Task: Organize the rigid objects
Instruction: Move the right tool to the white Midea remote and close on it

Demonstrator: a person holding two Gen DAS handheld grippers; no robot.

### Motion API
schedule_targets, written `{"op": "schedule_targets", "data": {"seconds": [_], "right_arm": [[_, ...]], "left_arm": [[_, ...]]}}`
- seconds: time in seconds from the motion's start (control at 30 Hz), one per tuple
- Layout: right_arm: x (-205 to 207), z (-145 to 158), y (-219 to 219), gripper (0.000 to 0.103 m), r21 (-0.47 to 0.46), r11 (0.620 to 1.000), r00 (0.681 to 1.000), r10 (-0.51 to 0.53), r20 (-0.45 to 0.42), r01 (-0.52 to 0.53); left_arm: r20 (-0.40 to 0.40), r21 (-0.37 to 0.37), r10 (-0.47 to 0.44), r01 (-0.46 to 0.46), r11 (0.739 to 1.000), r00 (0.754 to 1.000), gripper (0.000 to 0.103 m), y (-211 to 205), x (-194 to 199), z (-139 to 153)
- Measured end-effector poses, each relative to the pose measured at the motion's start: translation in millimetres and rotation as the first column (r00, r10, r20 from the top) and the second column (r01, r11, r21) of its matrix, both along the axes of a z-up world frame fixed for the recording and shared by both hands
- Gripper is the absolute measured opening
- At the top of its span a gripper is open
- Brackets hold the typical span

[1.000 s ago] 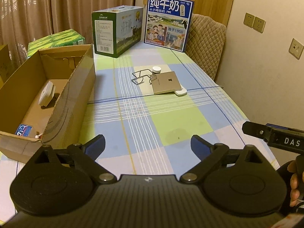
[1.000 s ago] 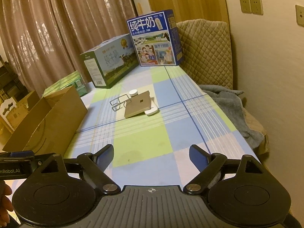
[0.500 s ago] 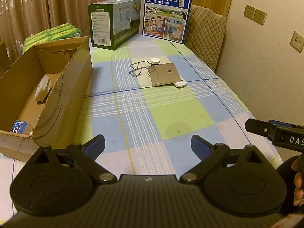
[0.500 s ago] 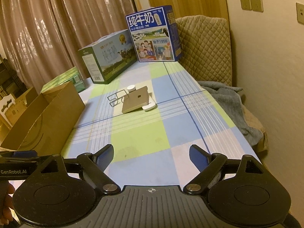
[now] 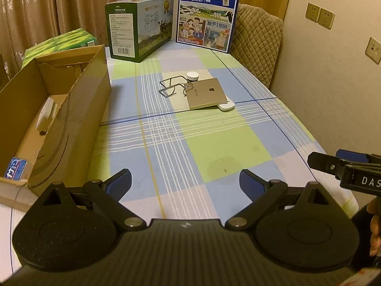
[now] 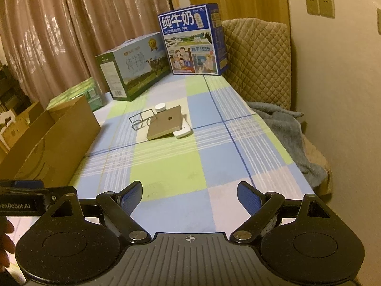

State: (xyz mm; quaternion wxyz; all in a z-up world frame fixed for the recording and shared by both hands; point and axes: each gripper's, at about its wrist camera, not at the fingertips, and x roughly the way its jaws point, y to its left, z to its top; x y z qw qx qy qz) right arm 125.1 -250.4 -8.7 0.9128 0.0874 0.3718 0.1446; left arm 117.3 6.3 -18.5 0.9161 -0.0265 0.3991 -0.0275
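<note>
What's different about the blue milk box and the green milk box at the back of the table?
The blue milk box stands taller; the green milk box is lower and longer. The blue milk box shows cartoon people, the green milk box a barcode. The blue one sits next to the padded chair. Both stand upright, unopened.

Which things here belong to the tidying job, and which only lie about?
For the job: tan flat box, wire rack, round white cap, white flat piece, open cardboard box.

Lying about: two milk cartons, green packs, grey blanket.
</note>
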Motion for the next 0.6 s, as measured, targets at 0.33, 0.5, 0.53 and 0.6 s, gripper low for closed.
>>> {"op": "schedule_targets", "data": {"seconds": [0.33,0.5,0.53,0.6], "right_arm": [[65,-30,21,0.084,-0.069,0.991,0.99,0.12,0.071,-0.115],[113,-57,37,0.081,-0.101,0.978,0.978,0.191,0.081,-0.183],[121,-62,40,0.077,-0.107,0.975,0.976,0.201,0.079,-0.193],[141,-74,46,0.071,-0.117,0.969,0.972,0.226,0.07,-0.217]], "left_arm": [[0.026,0.005,0.009,-0.009,1.0,1.0,0.095,9,47,-19],[0.022,0.013,0.006,-0.006,1.0,1.0,0.095,9,80,-35],[0.023,0.011,0.01,-0.01,1.0,1.0,0.095,10,87,-38],[0.024,0.008,0.016,-0.016,1.0,1.0,0.095,12,100,-45]]}}
